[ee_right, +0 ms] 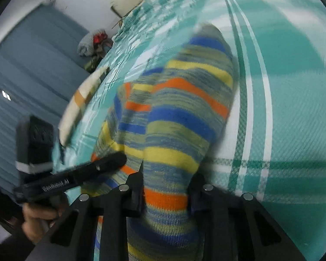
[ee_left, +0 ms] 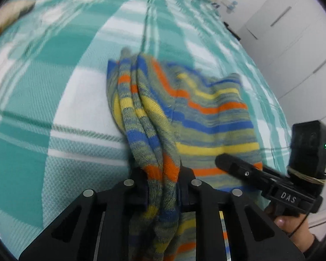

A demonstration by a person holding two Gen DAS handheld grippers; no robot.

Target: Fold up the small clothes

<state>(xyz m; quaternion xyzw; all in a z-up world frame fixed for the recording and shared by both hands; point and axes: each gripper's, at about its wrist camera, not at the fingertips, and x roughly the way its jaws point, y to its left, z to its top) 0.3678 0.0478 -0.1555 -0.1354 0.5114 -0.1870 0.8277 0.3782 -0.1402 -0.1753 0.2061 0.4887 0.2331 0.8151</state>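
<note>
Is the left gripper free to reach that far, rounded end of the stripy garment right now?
Probably not: the left gripper is already clamped on the bunched striped garment, so it would have to let go first.

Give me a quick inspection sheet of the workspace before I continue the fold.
Surface: bed cover, teal and white plaid, motion-blurred at the far end.
Job's things: striped garment, one end bunched, the rest spread flat.
Clutter: pile of clothes at the far edge of the bed; pillow beside the garment.
Grippers: left gripper shut on the bunched end; right gripper shut on the flat end.
Cables: thin dark cable by the person's hand.
Surroundings: white cabinet doors; blue-grey wall.
</note>
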